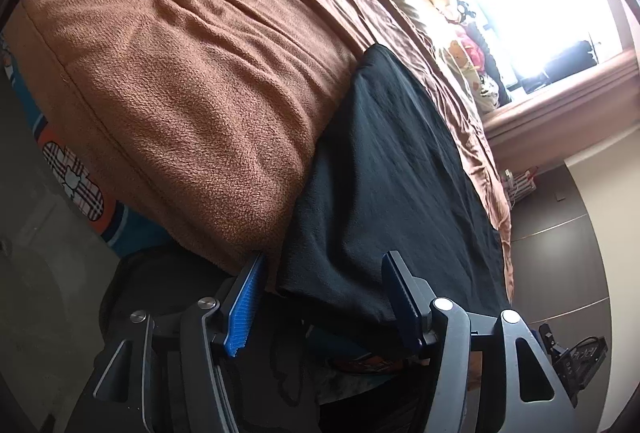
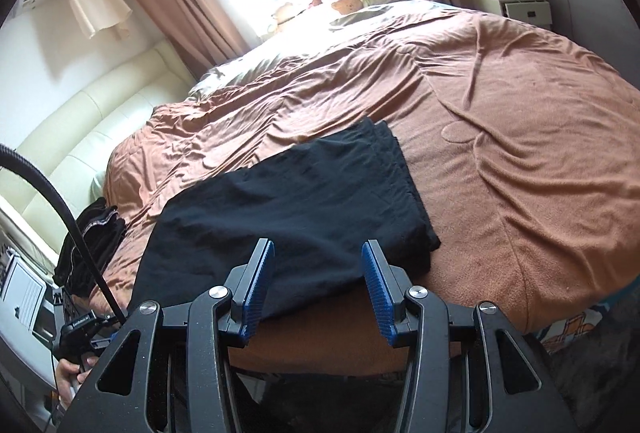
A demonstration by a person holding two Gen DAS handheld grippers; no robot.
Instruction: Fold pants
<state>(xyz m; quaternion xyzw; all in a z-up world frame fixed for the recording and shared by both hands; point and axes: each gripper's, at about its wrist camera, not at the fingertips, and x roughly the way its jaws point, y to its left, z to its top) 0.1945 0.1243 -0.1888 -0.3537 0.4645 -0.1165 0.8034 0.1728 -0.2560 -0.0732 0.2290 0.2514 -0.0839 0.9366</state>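
Right now both grippers have their fingers apart and hold nothing: the left gripper [image 1: 324, 293] and the right gripper [image 2: 318, 283]. Just past them, black pants [image 2: 296, 201] lie folded on the brown blanket [image 2: 500, 137], hanging over its near edge.

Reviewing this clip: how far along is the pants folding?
Done: the black fabric pants lie folded in layers on the brown fleece blanket. In hand: nothing; the left gripper and right gripper are both open. Left: perhaps one more fold.
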